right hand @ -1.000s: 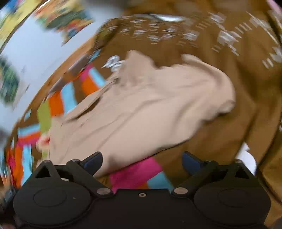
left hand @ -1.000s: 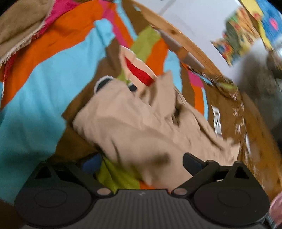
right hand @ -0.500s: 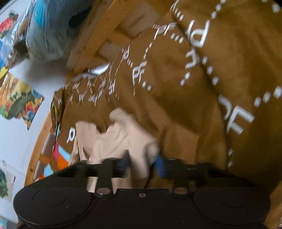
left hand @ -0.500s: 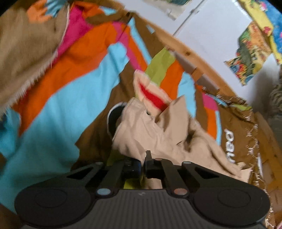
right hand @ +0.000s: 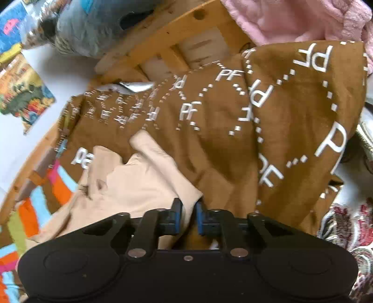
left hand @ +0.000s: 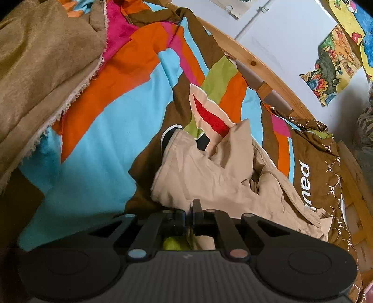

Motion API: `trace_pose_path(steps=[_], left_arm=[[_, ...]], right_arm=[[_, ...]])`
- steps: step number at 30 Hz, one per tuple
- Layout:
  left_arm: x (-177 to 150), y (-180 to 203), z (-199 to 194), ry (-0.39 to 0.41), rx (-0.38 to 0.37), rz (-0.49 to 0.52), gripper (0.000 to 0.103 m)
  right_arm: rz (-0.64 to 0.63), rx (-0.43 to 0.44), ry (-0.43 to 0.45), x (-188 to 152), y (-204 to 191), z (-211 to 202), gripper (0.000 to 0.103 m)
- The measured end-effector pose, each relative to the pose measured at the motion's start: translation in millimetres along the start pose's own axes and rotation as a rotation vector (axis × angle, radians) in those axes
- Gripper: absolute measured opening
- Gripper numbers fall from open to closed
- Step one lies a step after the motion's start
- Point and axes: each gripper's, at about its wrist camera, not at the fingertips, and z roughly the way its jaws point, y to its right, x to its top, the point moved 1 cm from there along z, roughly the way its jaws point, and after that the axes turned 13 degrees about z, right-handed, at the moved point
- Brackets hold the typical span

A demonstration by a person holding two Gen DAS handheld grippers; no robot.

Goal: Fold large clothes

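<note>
A crumpled beige garment (left hand: 221,177) lies on the bed, spread between both views. My left gripper (left hand: 189,213) pinches the garment's near left edge; its jaws stand almost together with cloth between them and are opening slightly. In the right wrist view the same beige garment (right hand: 139,181) runs left from my right gripper (right hand: 188,215). A fold of it sits between the blue pads (right hand: 177,216), which press on it while the jaws open a little.
A striped multicoloured bedcover (left hand: 112,111) is under the garment, with a brown lettered cover (right hand: 233,121) to the right. Tan cloth (left hand: 42,58) is heaped far left. A wooden bed frame (left hand: 256,65) borders the wall. A pink blanket (right hand: 291,18) lies beyond.
Both grippers went from wide open to closed on edges of the beige garment. The right view swung toward the brown lettered cover, and the garment's right side has bunched up.
</note>
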Motion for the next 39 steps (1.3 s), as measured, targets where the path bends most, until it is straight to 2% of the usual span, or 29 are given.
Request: trace_pose_path(steps=[1, 2, 3, 5, 8, 11, 12, 15, 17, 21, 23, 25, 27, 30, 34, 39], left_arm=[[-1, -1, 1, -0.002, 0.0, -0.008, 0.013], [-3, -3, 3, -0.004, -0.006, -0.016, 0.019], [-5, -5, 4, -0.007, -0.013, -0.023, 0.029], [-7, -6, 7, -0.012, -0.019, -0.034, 0.043], [-9, -5, 11, -0.018, -0.032, -0.022, 0.05], [-11, 1, 14, -0.025, -0.034, 0.006, 0.059], [-11, 3, 15, -0.024, -0.034, 0.025, 0.061], [-12, 9, 18, -0.02, -0.019, 0.072, 0.063], [-12, 10, 20, -0.02, -0.015, 0.085, 0.063], [-9, 8, 22, -0.025, -0.013, 0.083, 0.063], [-8, 8, 23, -0.027, -0.001, 0.083, 0.061], [-7, 10, 22, -0.022, 0.01, 0.084, 0.051], [-5, 13, 20, -0.01, 0.021, 0.087, 0.025], [-2, 24, 14, 0.018, 0.049, 0.114, 0.009], [3, 48, 1, 0.056, 0.077, 0.194, 0.005], [10, 87, -11, 0.096, 0.119, 0.361, 0.004]], right_arm=[[-0.012, -0.014, 0.022, -1, -1, -2, 0.033], [-0.028, -0.022, 0.051, 0, -3, -6, 0.041], [-0.038, -0.013, 0.068, -1, -4, -8, 0.045], [-0.093, 0.006, 0.094, -4, -11, -11, 0.045], [-0.282, 0.014, 0.15, -19, -35, -11, 0.045], [-0.5, 0.097, 0.187, -37, -70, -3, 0.048], [-0.588, 0.146, 0.18, -48, -82, 1, 0.049], [-0.866, 0.29, 0.085, -87, -118, 20, 0.049], [-1.026, 0.356, 0.07, -112, -141, 33, 0.05], [-1.167, 0.429, 0.105, -141, -180, 53, 0.061], [-1.215, 0.43, 0.081, -154, -193, 65, 0.066], [-1.279, 0.404, 0.064, -170, -193, 76, 0.063], [-1.301, 0.403, 0.091, -180, -183, 79, 0.063], [-1.27, 0.423, 0.12, -187, -166, 81, 0.062], [-1.286, 0.423, 0.153, -192, -162, 78, 0.061], [-1.263, 0.443, 0.182, -195, -156, 81, 0.06]])
